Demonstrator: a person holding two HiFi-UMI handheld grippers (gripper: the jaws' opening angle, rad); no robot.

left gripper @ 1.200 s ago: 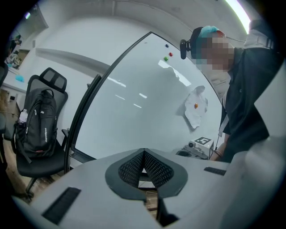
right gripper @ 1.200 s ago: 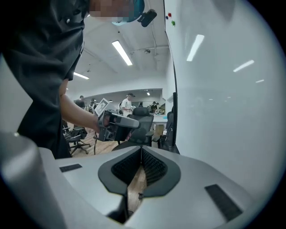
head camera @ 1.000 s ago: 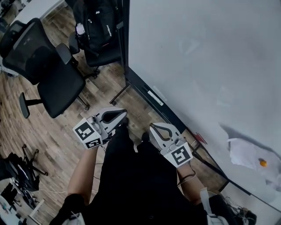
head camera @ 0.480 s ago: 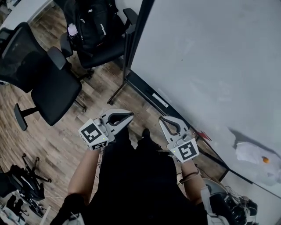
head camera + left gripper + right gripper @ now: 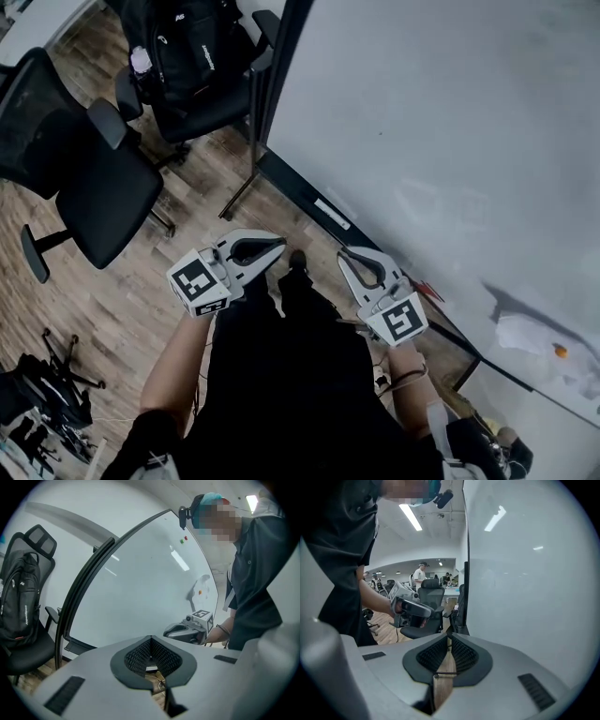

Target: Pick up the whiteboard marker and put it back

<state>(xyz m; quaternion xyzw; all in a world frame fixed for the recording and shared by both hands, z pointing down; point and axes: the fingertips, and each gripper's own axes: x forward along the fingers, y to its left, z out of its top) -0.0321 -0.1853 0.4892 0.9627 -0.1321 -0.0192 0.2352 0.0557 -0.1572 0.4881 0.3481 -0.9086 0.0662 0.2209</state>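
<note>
We hold both grippers low at the middle of the head view. The left gripper point(image 5: 278, 244) and right gripper point(image 5: 343, 256) both point toward 1 o'clock at the whiteboard point(image 5: 450, 122). Each gripper's own view shows its jaws closed tip to tip, with nothing between the ribbed pads.

We cannot pick out the whiteboard marker for sure. A small red thing point(image 5: 424, 289) lies by the board's bottom ledge point(image 5: 300, 192) at 4 o'clock, just beyond the right gripper. It is too small to name.

The board fills the view from 12 to 4 o'clock. Its dark upright edge drops from 12 o'clock, and the ledge runs on diagonally toward 4 o'clock. Both grippers sit short of that ledge, not touching it.

Bare wooden floor point(image 5: 122, 281) lies open at 8 to 9 o'clock. An office chair point(image 5: 103, 187) stands at 9 to 10 o'clock. A second chair carrying a backpack point(image 5: 187, 42) sits at 11 o'clock, close beside the upright. A paper sheet point(image 5: 525, 333) is on the board at 4 o'clock.

Compared with half a second ago, the chairs have slid toward 10 o'clock and the board takes up more of the view. Our shoe point(image 5: 298, 261) has come forward between the grippers, which keep nearly the same places.
</note>
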